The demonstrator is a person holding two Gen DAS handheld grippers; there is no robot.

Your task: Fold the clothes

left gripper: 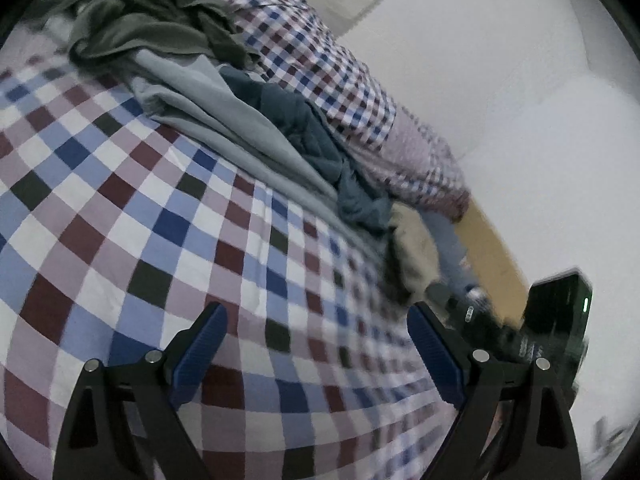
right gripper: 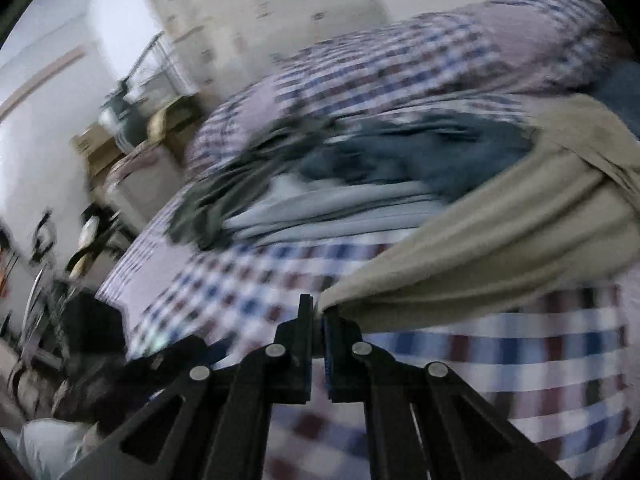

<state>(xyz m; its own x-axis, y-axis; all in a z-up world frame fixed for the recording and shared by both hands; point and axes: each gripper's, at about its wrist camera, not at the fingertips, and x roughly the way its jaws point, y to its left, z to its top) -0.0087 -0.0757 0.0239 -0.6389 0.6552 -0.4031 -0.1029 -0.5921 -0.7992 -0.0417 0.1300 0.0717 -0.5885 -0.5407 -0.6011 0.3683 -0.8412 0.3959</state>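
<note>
1. The right gripper (right gripper: 318, 316) is pinching a corner of the beige garment (right gripper: 500, 232), jaws closed on it, and the cloth is stretching from the pile of clothes (right gripper: 360, 184) across the checked bedsheet (right gripper: 520, 344).
2. The left gripper (left gripper: 316, 340) is hovering wide open, holding nothing.
3. Judging by this, 1 garment is being pulled out; next the left gripper needs to catch another corner for spreading it flat.

Clothes pile (left gripper: 256, 120) on checked sheet (left gripper: 132, 220)

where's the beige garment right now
In the right wrist view, the beige garment stretches from the right hand-held gripper, which pinches its corner, up rightward beside the clothes pile.
</note>
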